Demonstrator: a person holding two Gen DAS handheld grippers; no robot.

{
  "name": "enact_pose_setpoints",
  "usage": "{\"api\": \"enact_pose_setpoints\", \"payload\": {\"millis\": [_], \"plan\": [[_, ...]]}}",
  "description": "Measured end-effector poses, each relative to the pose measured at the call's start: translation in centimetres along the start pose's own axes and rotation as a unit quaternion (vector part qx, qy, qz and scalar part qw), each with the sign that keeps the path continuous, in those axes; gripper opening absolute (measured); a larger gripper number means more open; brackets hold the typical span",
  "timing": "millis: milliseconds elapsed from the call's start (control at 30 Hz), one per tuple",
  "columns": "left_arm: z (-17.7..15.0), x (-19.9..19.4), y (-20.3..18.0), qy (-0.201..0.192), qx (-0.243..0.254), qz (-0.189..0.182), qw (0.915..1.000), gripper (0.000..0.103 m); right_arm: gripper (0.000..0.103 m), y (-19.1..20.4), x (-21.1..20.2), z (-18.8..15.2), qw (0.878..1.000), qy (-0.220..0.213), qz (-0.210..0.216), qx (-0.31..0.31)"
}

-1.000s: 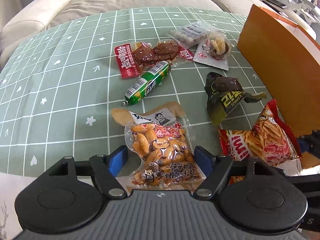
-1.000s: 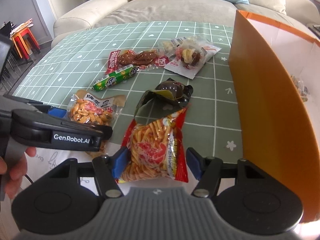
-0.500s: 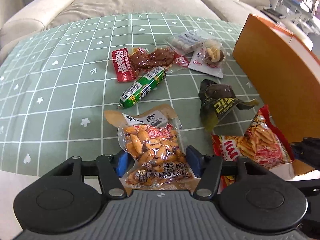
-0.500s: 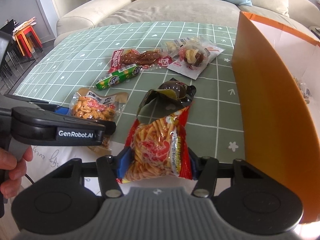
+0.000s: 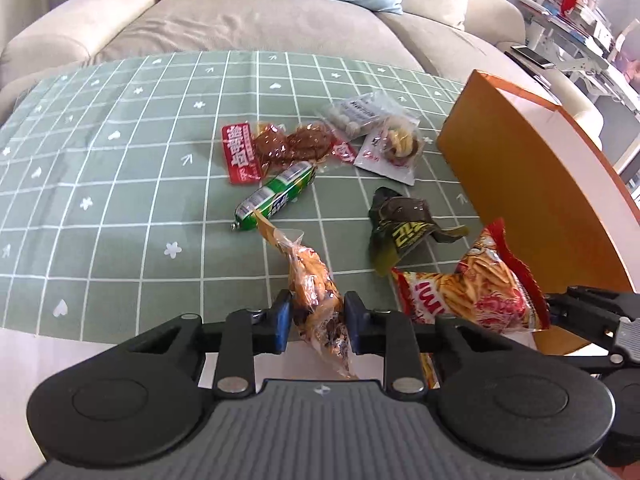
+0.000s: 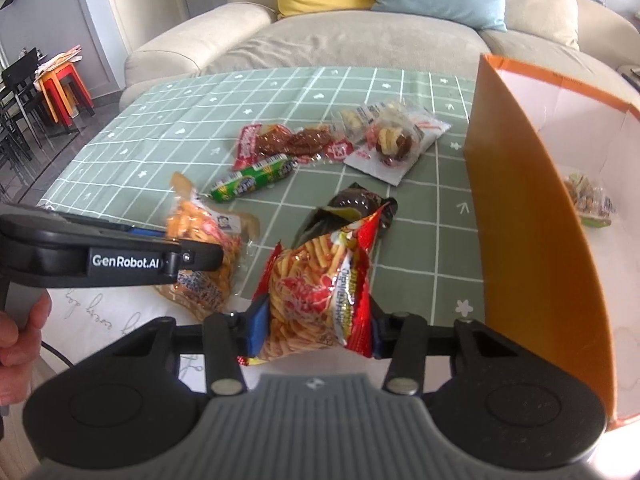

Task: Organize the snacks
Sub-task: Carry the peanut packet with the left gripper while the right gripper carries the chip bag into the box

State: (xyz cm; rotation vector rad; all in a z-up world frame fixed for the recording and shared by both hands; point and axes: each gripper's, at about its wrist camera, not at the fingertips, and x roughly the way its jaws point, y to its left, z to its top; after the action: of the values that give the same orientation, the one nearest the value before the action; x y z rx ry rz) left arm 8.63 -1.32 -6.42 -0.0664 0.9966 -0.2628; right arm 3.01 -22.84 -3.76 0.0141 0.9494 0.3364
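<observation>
My left gripper is shut on a clear bag of orange peanuts and holds it tilted above the table's near edge; the bag also shows in the right wrist view. My right gripper is shut on a red bag of chip sticks, lifted beside the orange box. The red bag shows in the left wrist view. On the green checked cloth lie a green sausage, a dark crumpled packet, a red meat packet and clear snack bags.
The orange box stands open at the right, with one small snack packet on its white floor. A beige sofa with yellow and blue cushions runs behind the table. Red stools and black chairs stand far left.
Both grippers closed on their bags and lifted them off the cloth. The peanut bag turned edge-on in the left gripper; the red bag stands upright in the right one.
</observation>
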Motion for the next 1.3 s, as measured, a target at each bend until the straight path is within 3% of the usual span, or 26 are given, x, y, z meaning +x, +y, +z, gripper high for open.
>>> {"api": "enact_pose_setpoints", "payload": {"millis": [400, 633, 967, 1300], "plan": [[0.5, -4.0, -1.7, -0.03, 0.013, -0.01, 0.9994, 0.03, 0.044, 0.5, -3.0, 0.4, 1.0, -0.021, -0.005, 0.0], [2.5, -6.2, -3.9, -0.049, 0.041, -0.009, 0.9979, 0.03, 0.043, -0.4, -6.3, 1.9, 0.998, -0.058, -0.017, 0.002], [6.7, -7.5, -8.8, -0.084, 0.088, -0.016, 0.9924, 0.03, 0.043, -5.1, -10.1, 5.7, 0.994, -0.099, -0.051, 0.011], [10.3, -5.7, -16.5, -0.087, 0.141, -0.072, 0.9836, 0.03, 0.043, -12.0, -11.7, 7.6, 0.989, -0.099, -0.104, 0.027]]}}
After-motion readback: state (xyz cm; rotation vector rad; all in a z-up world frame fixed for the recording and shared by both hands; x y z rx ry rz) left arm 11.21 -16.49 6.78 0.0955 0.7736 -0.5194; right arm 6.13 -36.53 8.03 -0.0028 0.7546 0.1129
